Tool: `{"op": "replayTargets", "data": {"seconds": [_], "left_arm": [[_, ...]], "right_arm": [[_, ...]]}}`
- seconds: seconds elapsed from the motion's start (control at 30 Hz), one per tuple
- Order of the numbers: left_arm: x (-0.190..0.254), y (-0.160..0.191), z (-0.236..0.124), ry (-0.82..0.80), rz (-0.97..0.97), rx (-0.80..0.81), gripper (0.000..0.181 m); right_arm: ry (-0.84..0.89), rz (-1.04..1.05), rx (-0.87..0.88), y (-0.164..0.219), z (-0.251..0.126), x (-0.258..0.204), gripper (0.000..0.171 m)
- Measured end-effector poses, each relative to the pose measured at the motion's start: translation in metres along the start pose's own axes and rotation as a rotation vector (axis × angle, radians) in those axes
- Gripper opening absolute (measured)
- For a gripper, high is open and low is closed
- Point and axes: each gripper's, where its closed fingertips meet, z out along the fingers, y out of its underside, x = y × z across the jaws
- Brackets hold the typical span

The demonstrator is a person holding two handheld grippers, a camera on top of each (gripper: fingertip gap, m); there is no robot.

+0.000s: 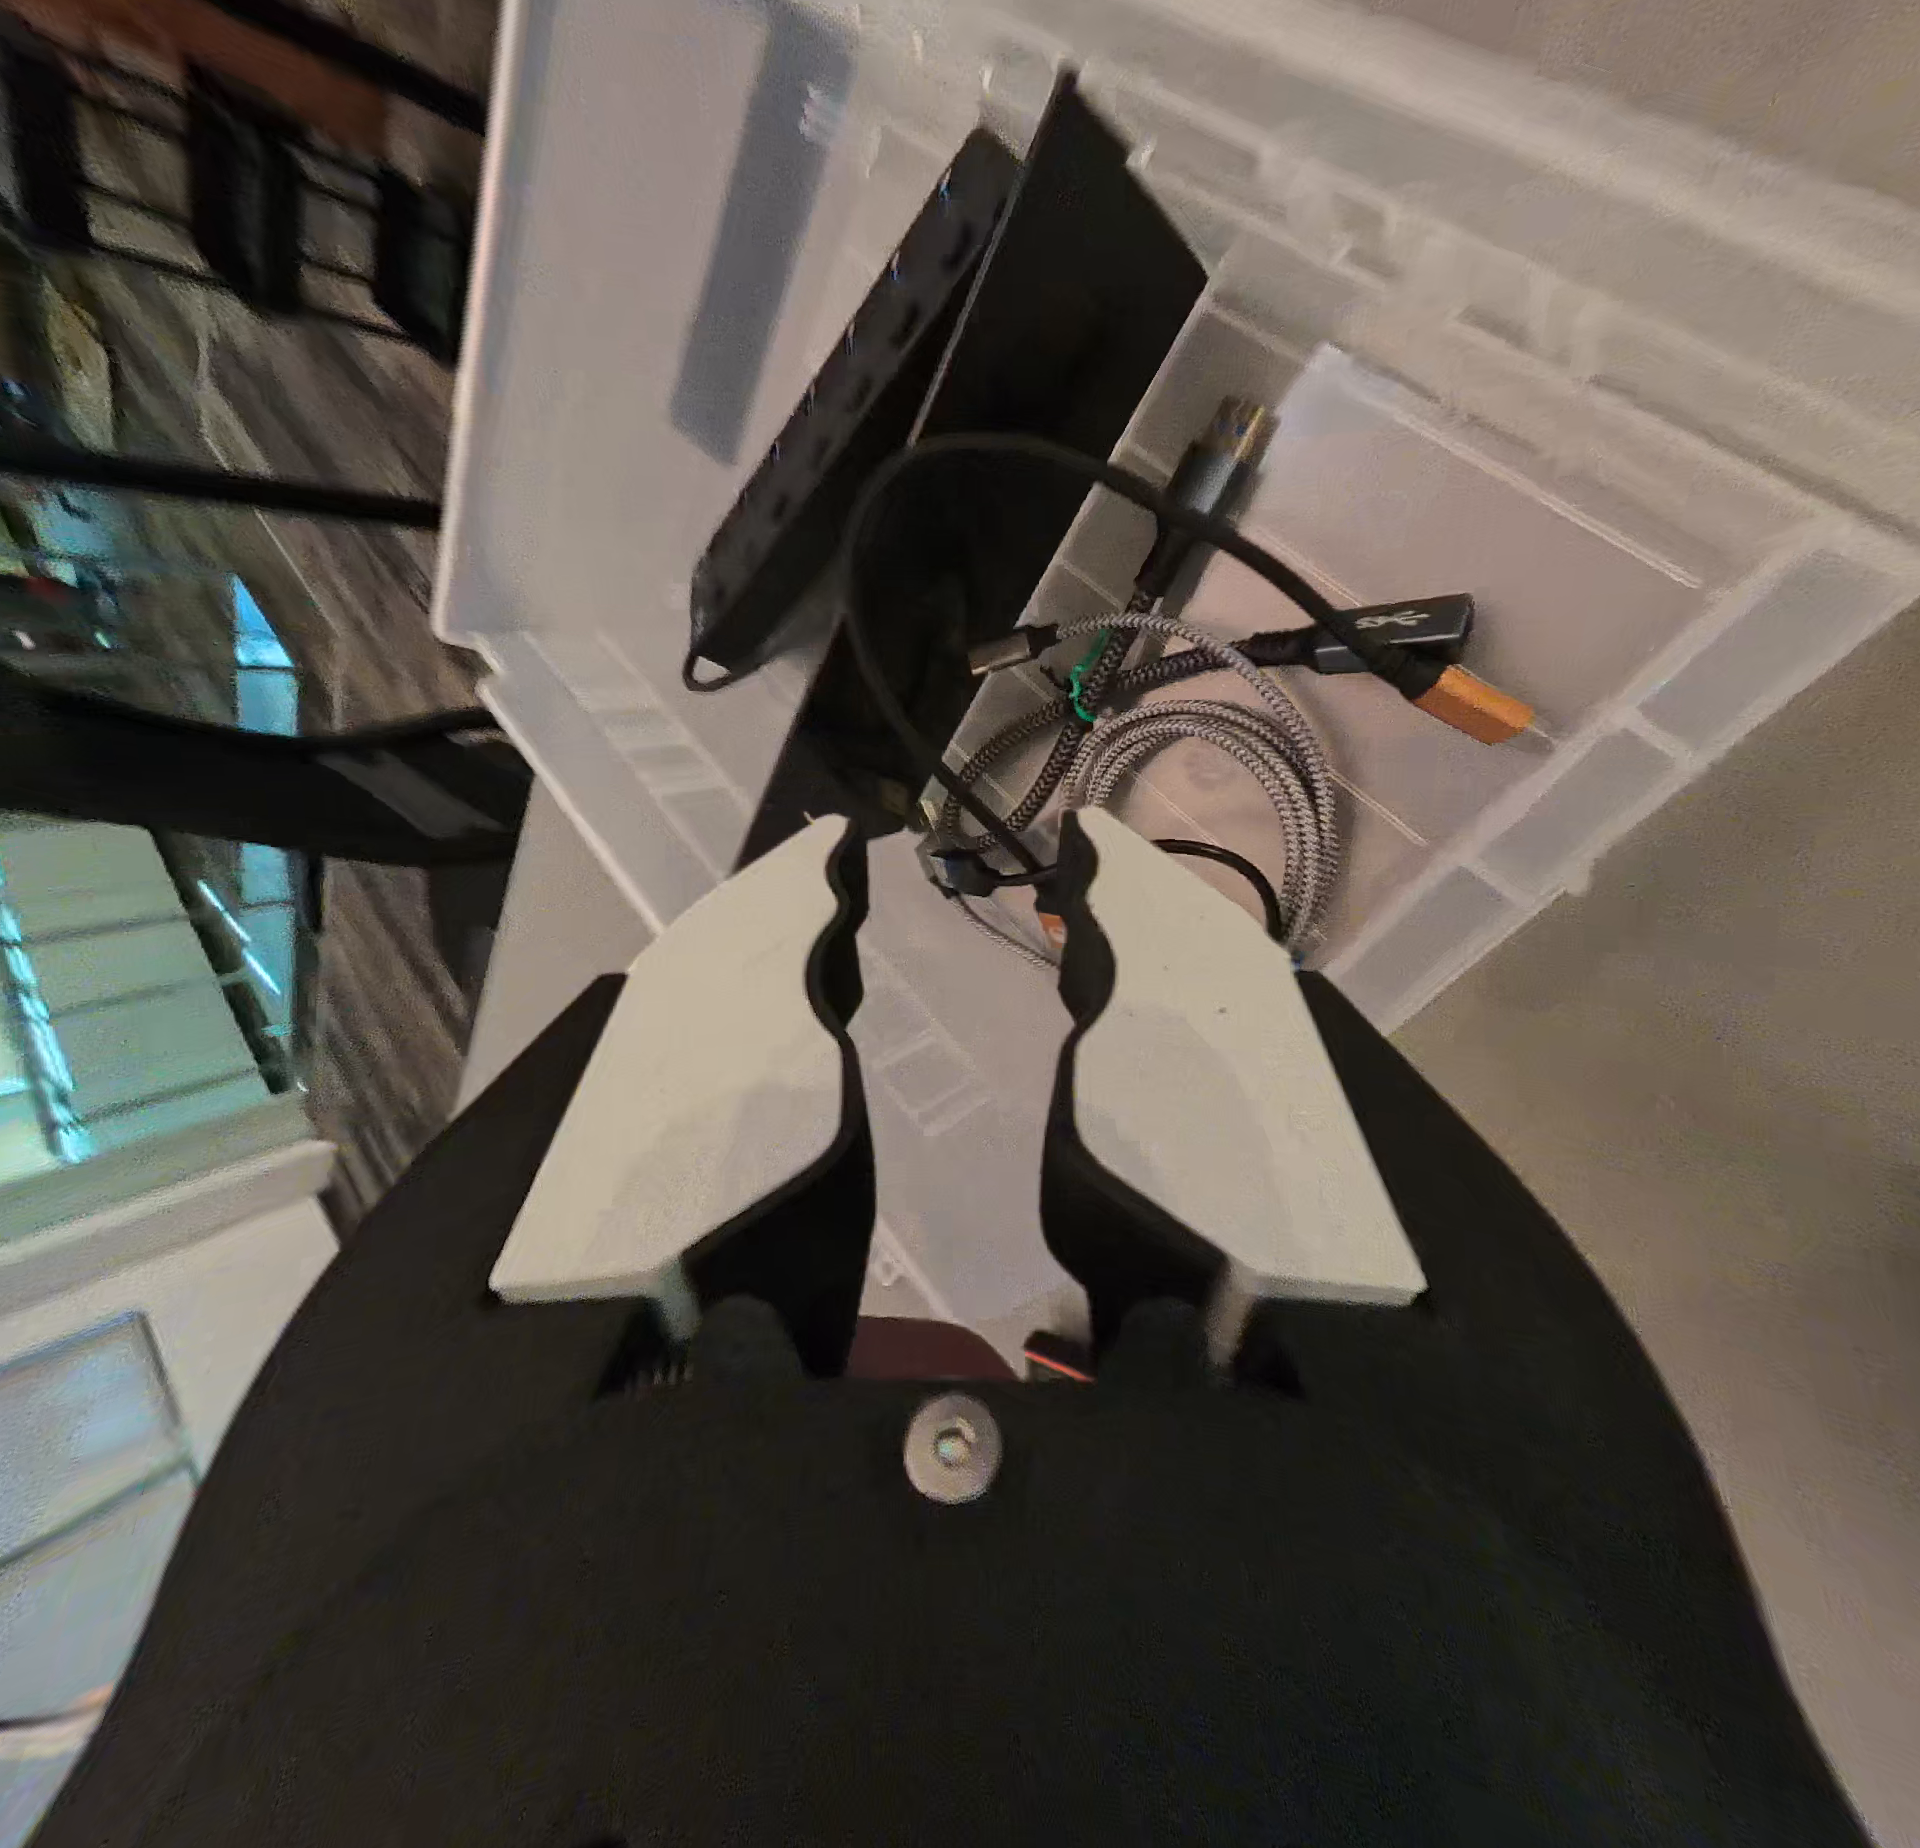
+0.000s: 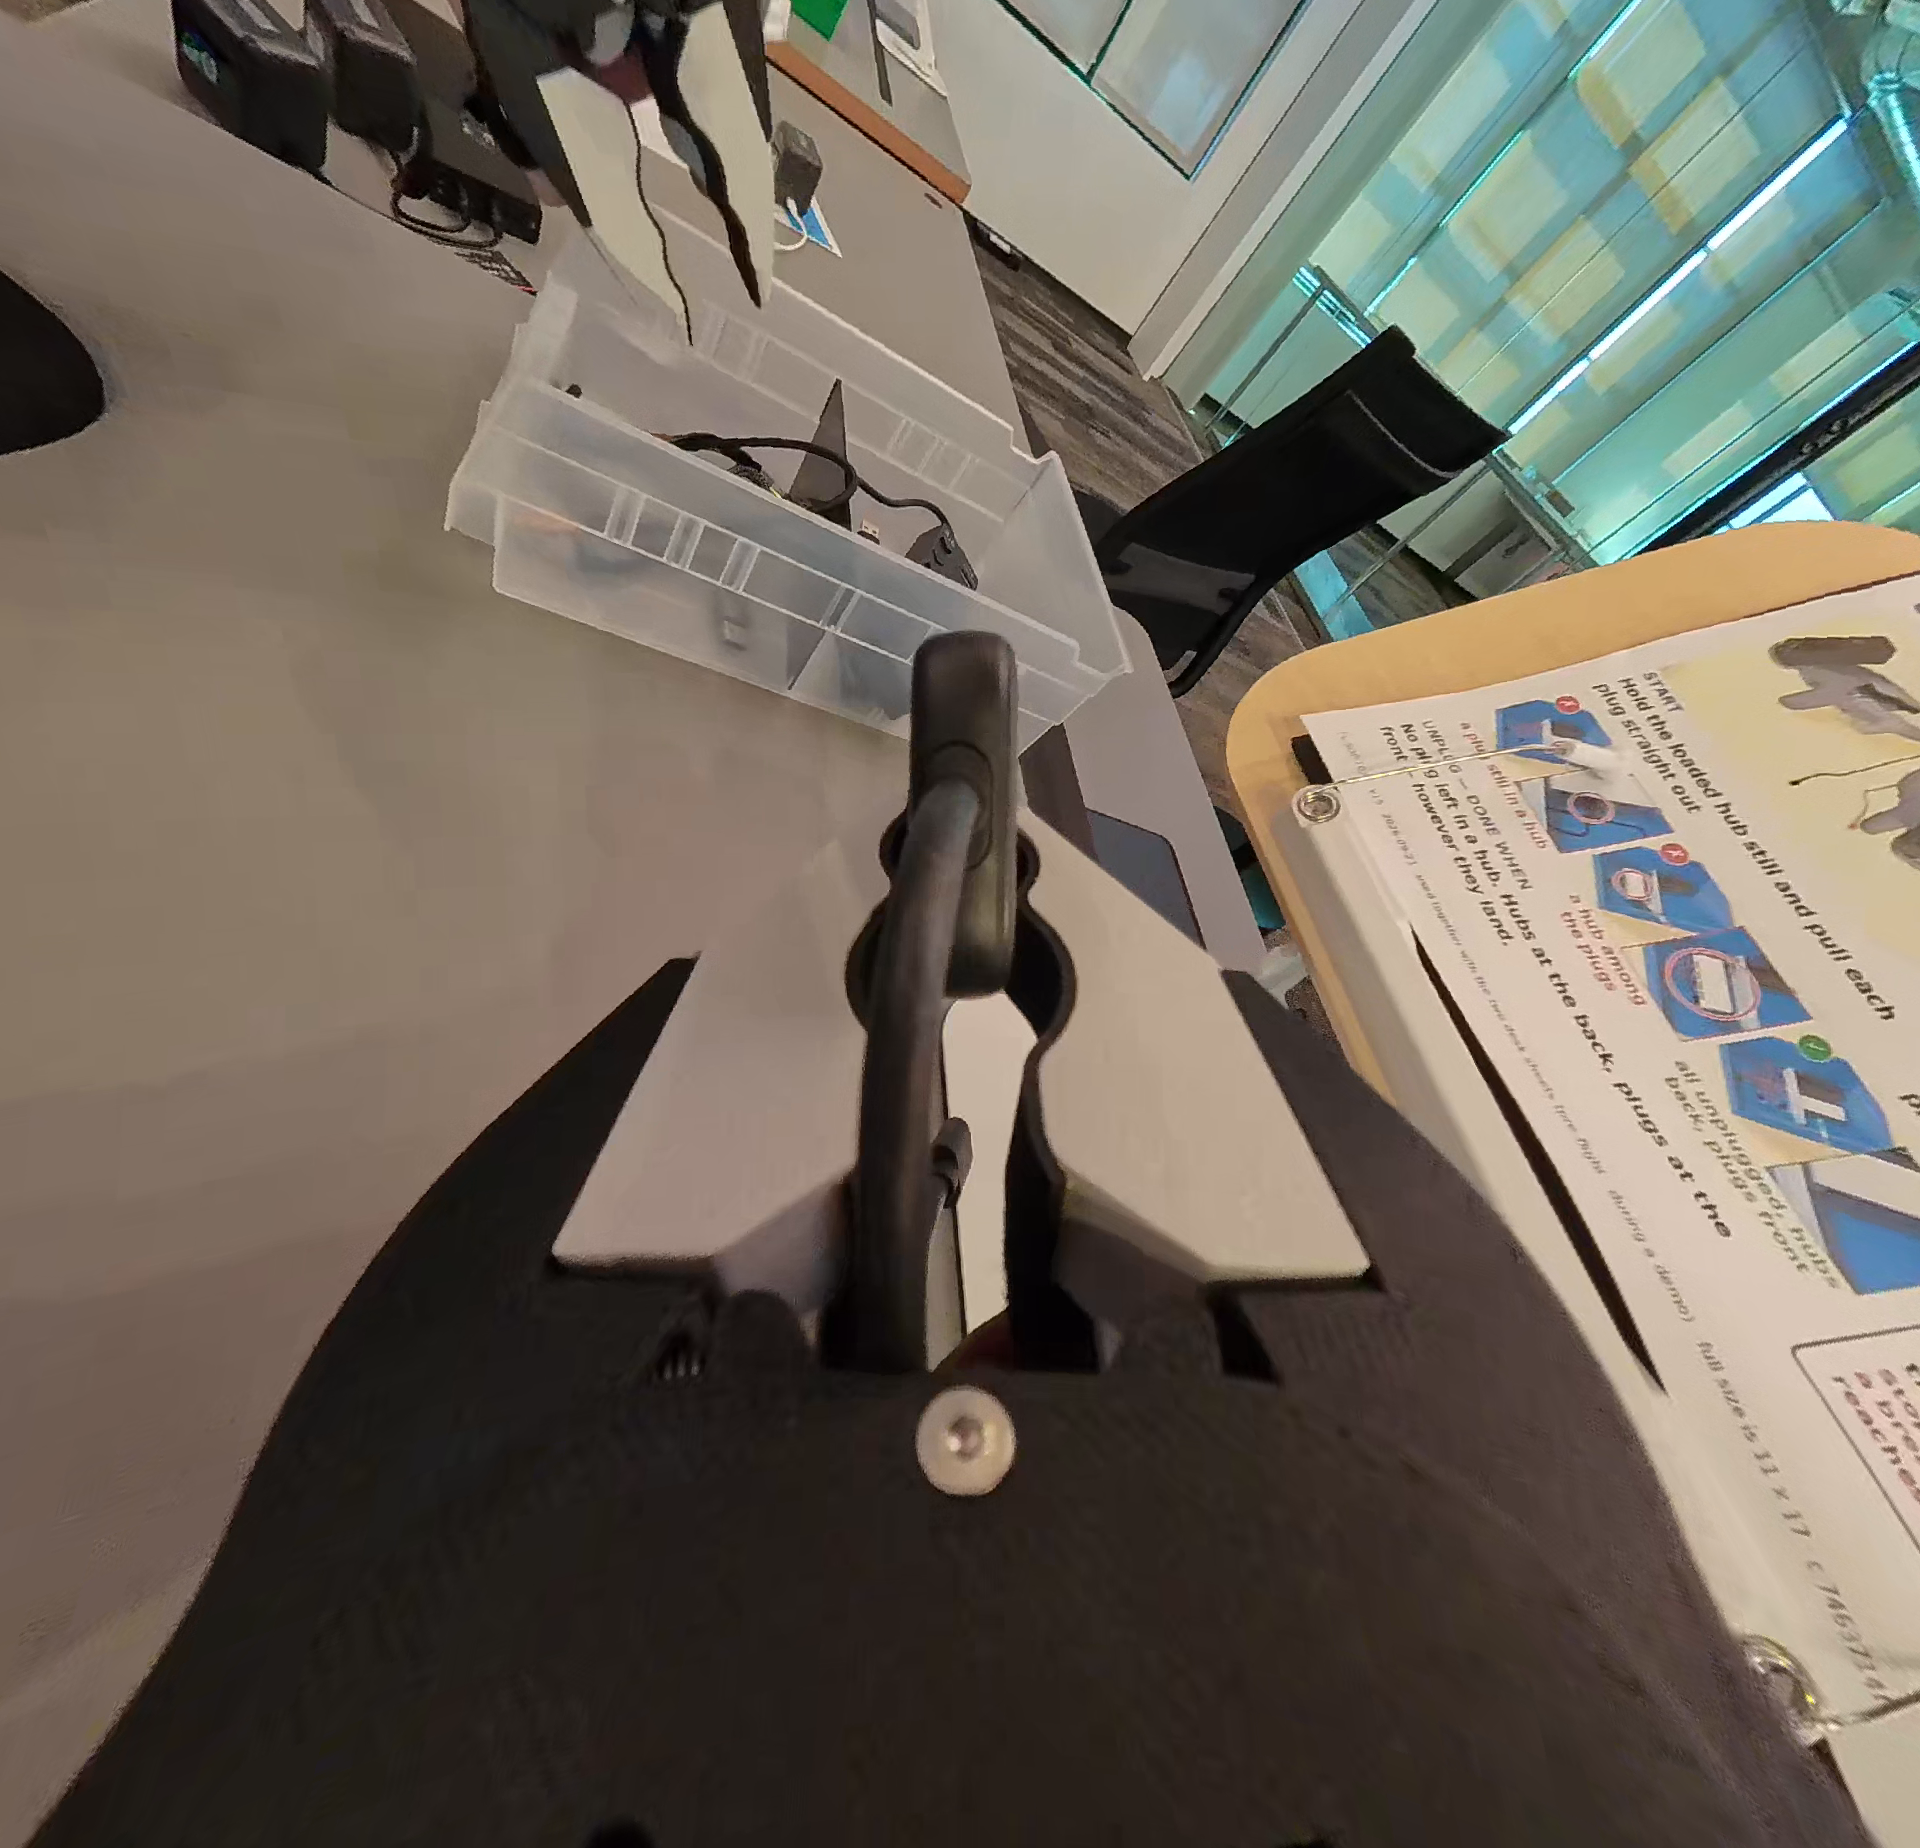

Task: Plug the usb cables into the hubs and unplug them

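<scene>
My right fingers (image 2: 961, 925) are pinching a black hub (image 2: 964, 759) with its cord looping back between them, held above the counter (image 2: 312, 759), while my left fingers (image 1: 961, 863) are hanging spread and empty over the clear plastic bin (image 1: 1558, 551). In that bin a longer black hub (image 1: 842, 416) is leaning on a dark divider (image 1: 1081, 281), beside tangled braided cables (image 1: 1195, 749) and an orange plug (image 1: 1470, 702). Beyond are lying an instruction sheet (image 2: 1621, 1019), a black chair (image 2: 1299, 489) and windows (image 2: 1558, 188).

translucent plastic bin (image 1: 1558, 271); braided grey cable (image 1: 1205, 749); matt black hub (image 1: 831, 427).
</scene>
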Motion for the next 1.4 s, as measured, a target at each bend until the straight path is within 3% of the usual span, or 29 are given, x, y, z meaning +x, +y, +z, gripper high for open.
{"op": "replayTargets", "data": {"seconds": [0.3, 0.43, 0.5, 0.77, 0.9, 1.23, 1.4], "left_arm": [[0.001, 0.022, 0.065, -0.071, -0.174, -0.161, 0.033], [0.0, 0.032, 0.079, -0.082, -0.221, -0.231, 0.008], [-0.002, 0.032, 0.079, -0.088, -0.239, -0.227, 0.006], [-0.042, 0.012, 0.045, -0.266, -0.24, -0.089, 0.003], [-0.051, 0.001, 0.032, -0.277, -0.262, 0.006, 0.003], [-0.074, -0.022, 0.01, -0.255, -0.543, 0.358, 0.003], [-0.084, -0.042, -0.018, -0.248, -0.573, 0.527, 0.004]], "right_arm": [[-0.007, 0.003, -0.011, 0.004, 0.005, -0.002, 0.009], [0.001, 0.006, -0.005, 0.004, 0.004, 0.0, 0.009], [0.004, 0.008, -0.001, 0.003, 0.003, 0.001, 0.009], [0.019, 0.009, 0.016, 0.0, -0.002, 0.004, 0.009], [0.025, 0.007, 0.02, -0.002, -0.005, 0.005, 0.01], [0.032, 0.015, 0.034, -0.003, -0.008, 0.007, 0.008], [0.031, 0.017, 0.035, -0.003, -0.008, 0.007, 0.009]]}}
